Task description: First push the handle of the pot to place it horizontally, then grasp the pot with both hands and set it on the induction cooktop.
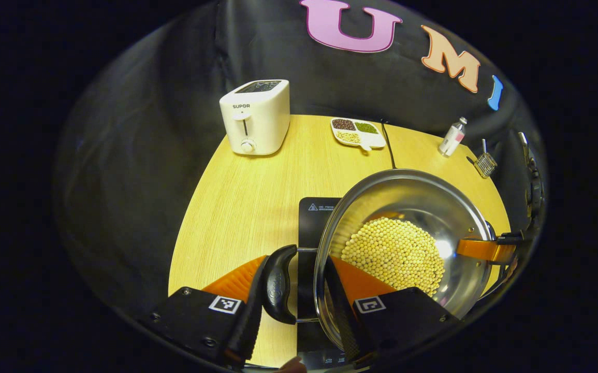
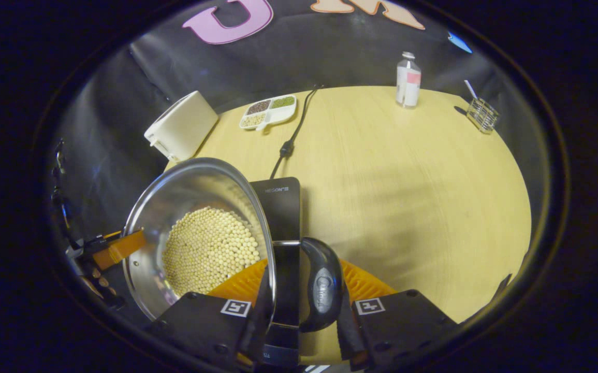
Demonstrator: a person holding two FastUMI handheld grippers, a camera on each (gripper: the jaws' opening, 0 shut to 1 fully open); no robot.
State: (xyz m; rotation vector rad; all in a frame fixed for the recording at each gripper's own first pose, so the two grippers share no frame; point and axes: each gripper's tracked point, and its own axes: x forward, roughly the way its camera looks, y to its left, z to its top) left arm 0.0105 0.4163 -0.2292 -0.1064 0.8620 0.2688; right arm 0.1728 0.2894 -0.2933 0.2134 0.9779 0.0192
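Two tongs grip the pot (image 1: 407, 207): left tongs (image 1: 299, 290) closed on one black handle (image 1: 279, 284) and the rim, right tongs (image 2: 299, 305) closed likewise on the other handle (image 2: 322, 290). We note the pot, holding pale beans (image 1: 394, 254), over the black cooktop (image 2: 280, 207); touching or lifted, we cannot tell. Farther back on the desk (image 2: 407, 181): toaster (image 1: 256, 116), tray (image 1: 356, 132), bottle (image 2: 408, 79).

Silver pot (image 1: 423, 207), pale yellow beans (image 1: 394, 254), white toaster (image 1: 256, 117), black cooktop (image 2: 281, 207).
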